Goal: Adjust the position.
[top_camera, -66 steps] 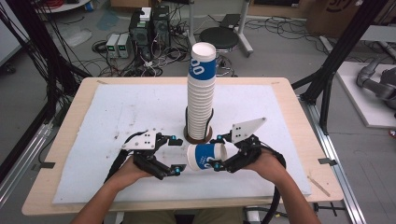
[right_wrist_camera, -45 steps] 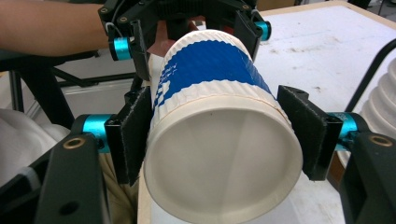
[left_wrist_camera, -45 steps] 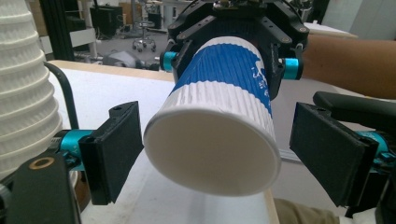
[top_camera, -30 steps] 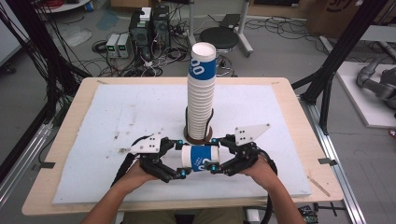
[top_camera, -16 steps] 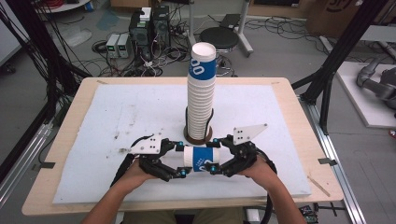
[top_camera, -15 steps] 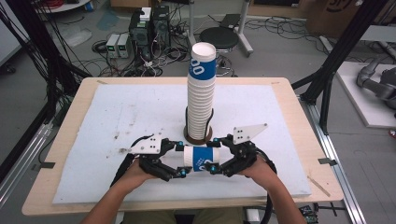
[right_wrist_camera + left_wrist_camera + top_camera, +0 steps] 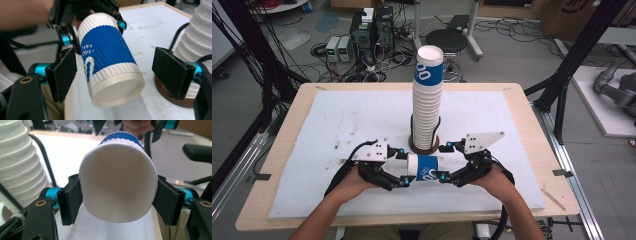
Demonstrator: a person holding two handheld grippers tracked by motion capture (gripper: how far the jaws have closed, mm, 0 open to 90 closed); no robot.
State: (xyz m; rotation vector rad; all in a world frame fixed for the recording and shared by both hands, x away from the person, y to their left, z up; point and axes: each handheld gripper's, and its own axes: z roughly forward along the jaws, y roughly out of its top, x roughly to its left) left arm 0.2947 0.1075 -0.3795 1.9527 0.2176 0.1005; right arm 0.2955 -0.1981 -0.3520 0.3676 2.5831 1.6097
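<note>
While lying sideways above white mat (image 7: 337, 130), blue-and-white ribbed paper cup (image 7: 424, 167) sits between both grippers, just in front of tall cup stack (image 7: 428, 100). Left gripper (image 7: 399, 167) pinches cup at open rim, pads (image 7: 71, 200) pressing both sides. Right gripper (image 7: 443, 162) spread wide around cup base, pads (image 7: 172, 72) clear of it.

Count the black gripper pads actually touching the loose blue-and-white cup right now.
2. Both belong to the left gripper, pressing the cup at its open rim: one pad on one side, one opposite. The right gripper stands open around the base, pads apart from it.
</note>
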